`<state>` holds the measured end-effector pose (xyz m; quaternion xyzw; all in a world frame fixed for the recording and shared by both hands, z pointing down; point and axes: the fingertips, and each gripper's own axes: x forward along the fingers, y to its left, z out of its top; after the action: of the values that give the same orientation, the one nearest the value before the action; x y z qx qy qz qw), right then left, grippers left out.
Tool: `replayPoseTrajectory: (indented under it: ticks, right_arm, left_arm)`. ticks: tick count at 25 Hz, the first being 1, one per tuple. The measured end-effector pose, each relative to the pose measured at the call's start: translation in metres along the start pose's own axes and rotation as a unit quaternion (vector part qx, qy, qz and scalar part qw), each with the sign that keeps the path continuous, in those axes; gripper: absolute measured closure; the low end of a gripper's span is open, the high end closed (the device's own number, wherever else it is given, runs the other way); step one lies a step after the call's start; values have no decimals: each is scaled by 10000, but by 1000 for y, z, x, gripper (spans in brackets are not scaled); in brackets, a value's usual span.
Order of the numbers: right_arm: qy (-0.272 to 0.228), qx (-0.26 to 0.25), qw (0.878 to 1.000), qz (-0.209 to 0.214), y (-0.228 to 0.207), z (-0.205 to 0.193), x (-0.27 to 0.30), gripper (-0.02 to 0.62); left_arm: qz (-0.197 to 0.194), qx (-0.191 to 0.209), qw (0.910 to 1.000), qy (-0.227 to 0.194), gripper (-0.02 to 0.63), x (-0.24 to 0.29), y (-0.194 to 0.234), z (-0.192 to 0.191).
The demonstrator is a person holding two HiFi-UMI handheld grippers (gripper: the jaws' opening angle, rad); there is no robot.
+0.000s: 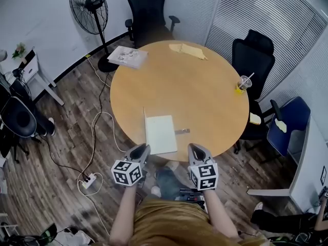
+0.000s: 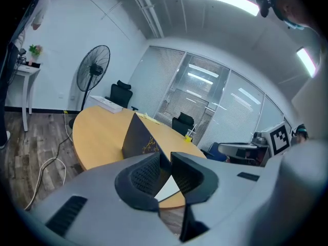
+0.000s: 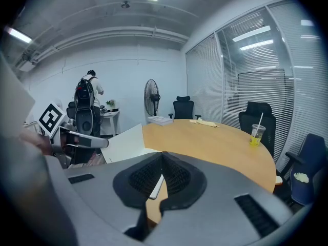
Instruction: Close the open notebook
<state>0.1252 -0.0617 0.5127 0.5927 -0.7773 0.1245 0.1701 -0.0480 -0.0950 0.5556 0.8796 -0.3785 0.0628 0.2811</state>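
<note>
The notebook lies open near the front edge of the round wooden table, white pages up. Its dark left cover stands nearly upright, and its inner white side shows in the right gripper view. My left gripper is at the cover's near corner. Its jaws stand a little apart, with the cover's edge in line with the gap and no pad seen pressing on it. My right gripper hovers just off the table's front edge, right of the notebook, its jaws shut on nothing.
A small grey item lies to the right of the notebook. Farther off are a cup with a straw, a yellow cloth and a stack of papers. Office chairs ring the table; a fan and floor cables are on the left.
</note>
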Motion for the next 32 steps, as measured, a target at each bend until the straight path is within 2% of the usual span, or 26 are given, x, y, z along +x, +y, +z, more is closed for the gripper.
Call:
replayPoseTrajectory:
  ticks: [15,32]
  right_arm:
    - [64,208,9998,46,-4,-6,7,584]
    - [238,339,9991,23,-14,-19,16,584]
  left_arm:
    - [-387,80,9992,86,508,20,-22,-4]
    - [-711,213,9962,463,488,48,-47,-18]
